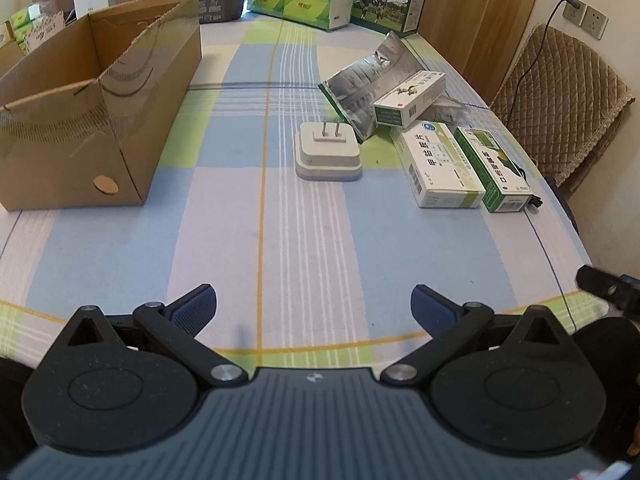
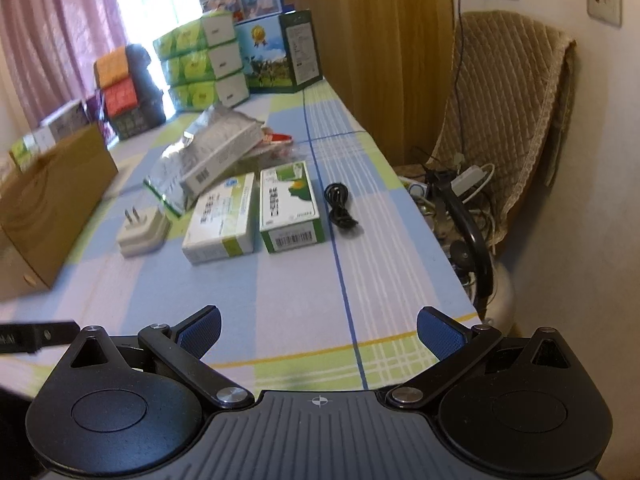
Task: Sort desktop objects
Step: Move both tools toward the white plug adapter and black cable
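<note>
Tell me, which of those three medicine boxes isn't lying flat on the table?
The far box. It leans tilted on the foil bag, while the white box and green box lie flat side by side.

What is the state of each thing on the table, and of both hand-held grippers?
Cardboard box: open on top, nothing visible inside.
Plug adapter: unplugged, prongs pointing up.
Foil bag: lying flat, crumpled.
White-green medicine box: closed, lying flat.
Green medicine box: closed, lying flat.
Third medicine box: closed, resting on the foil bag.
Black cable: coiled, unplugged.
Left hand-held gripper: open, empty.
Right hand-held gripper: open, empty.
</note>
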`<state>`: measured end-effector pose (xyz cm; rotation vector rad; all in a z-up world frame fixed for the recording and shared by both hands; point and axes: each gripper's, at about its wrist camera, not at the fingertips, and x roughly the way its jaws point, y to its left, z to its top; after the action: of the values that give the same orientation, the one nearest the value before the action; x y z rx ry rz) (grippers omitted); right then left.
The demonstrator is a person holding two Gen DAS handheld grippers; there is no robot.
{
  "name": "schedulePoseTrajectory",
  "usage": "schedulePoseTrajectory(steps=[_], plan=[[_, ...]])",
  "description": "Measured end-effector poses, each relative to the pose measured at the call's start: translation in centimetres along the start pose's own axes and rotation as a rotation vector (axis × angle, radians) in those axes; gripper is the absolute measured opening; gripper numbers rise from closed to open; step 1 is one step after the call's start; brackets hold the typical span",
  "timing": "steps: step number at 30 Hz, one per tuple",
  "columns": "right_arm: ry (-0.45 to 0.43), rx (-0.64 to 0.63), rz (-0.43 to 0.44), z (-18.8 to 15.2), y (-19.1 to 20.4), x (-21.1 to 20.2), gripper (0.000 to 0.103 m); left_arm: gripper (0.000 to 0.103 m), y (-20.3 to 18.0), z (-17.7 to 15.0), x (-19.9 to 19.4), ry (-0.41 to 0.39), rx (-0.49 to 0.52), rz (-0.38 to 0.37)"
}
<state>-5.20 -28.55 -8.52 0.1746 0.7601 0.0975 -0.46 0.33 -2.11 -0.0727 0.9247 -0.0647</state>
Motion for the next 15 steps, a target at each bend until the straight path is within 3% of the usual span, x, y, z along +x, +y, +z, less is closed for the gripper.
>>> schedulePoseTrajectory(steps=[6,15], plan=[[-0.083,-0.061,-0.061,2.1,-0.4,0.0,0.101,0.102,0.7,0.9,0.6,-0.007,-0.012,-0.004],[-0.042,-0.124,-0.081,5.9,-2.1,3.5,0.101,0.101,1.1,3.1,2.4,-0.010,0.029,0.007]])
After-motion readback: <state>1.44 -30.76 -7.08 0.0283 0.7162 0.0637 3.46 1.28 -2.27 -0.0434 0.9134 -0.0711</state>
